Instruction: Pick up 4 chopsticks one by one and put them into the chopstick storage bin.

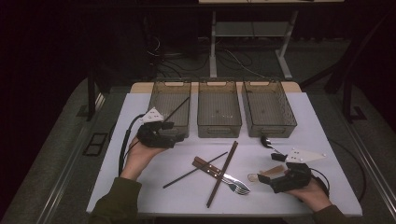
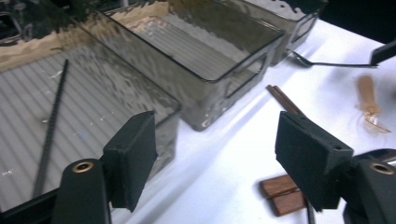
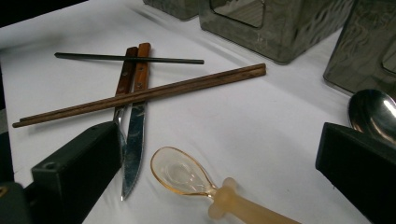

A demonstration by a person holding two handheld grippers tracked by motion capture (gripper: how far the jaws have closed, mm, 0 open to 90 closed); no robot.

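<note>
- My left gripper (image 1: 173,136) hovers at the near rim of the left bin (image 1: 159,95), its jaws spread wide with nothing between them; the flat black pads (image 2: 133,154) look matte and foam-like.
- One black chopstick (image 2: 51,126) — thin, ribbed along its length — lies slanted inside that left bin, resting on the ridged floor.
- The three bins are smoky translucent plastic, rectangular, with wavy walls; the middle bin (image 1: 219,108) and right bin (image 1: 268,108) stand just beside it in a row at the far edge of the white table (image 1: 140,186).
- My left hand (image 1: 140,156) comes in low from the bottom, forearm angled toward the bins, gripper pointing right and away.
- My right gripper (image 1: 272,173) rests near the table's right front, jaws parted and holding nothing; an amber plastic spoon (image 3: 187,177) with a frosted handle lies just ahead between the jaws, untouched.
- Between the hands — a second black chopstick (image 1: 194,170), a pair of brown wooden chopsticks (image 1: 223,172) laid across a wood-handled knife (image 3: 135,126) and fork (image 1: 238,188).
- A shiny metal spoon (image 1: 267,142) sits near the right bin.
</note>
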